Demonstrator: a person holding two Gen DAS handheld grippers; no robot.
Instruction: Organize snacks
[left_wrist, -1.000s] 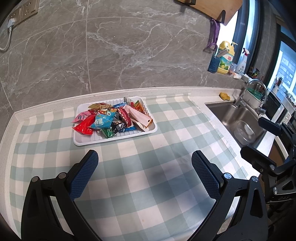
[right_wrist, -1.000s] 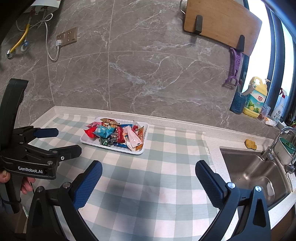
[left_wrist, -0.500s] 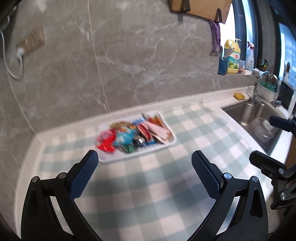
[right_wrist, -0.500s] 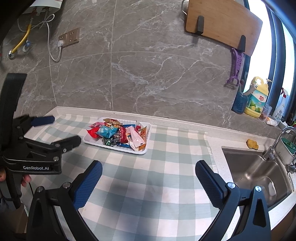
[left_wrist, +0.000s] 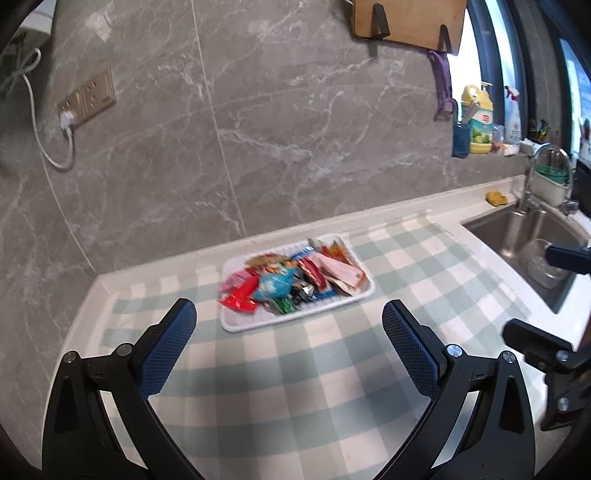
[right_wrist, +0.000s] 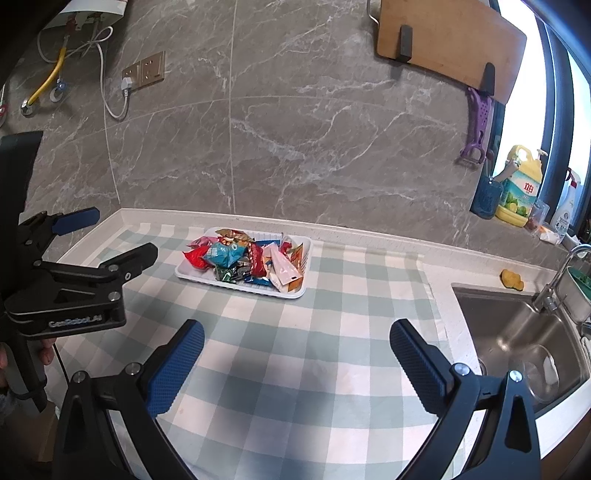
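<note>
Since a second ago, your left gripper (left_wrist: 288, 325) has tilted upward, so the white tray (left_wrist: 240, 325) is sitting at mid-frame of its view instead of upper left. At the far left of the right wrist view, you're holding that left gripper (right_wrist: 107, 240) over the counter's end, jaws spread, nothing between them. Centre frame, the snack packets (right_wrist: 243, 258) are lying heaped in the tray on the checked cloth (right_wrist: 332, 350). Your right gripper (right_wrist: 295, 347) is hovering wide open, empty. Far right, the sink (right_wrist: 517, 332) is showing.

Snack packets (left_wrist: 291, 284) blurred; right tool (left_wrist: 546, 295) cut off by the edge.
</note>
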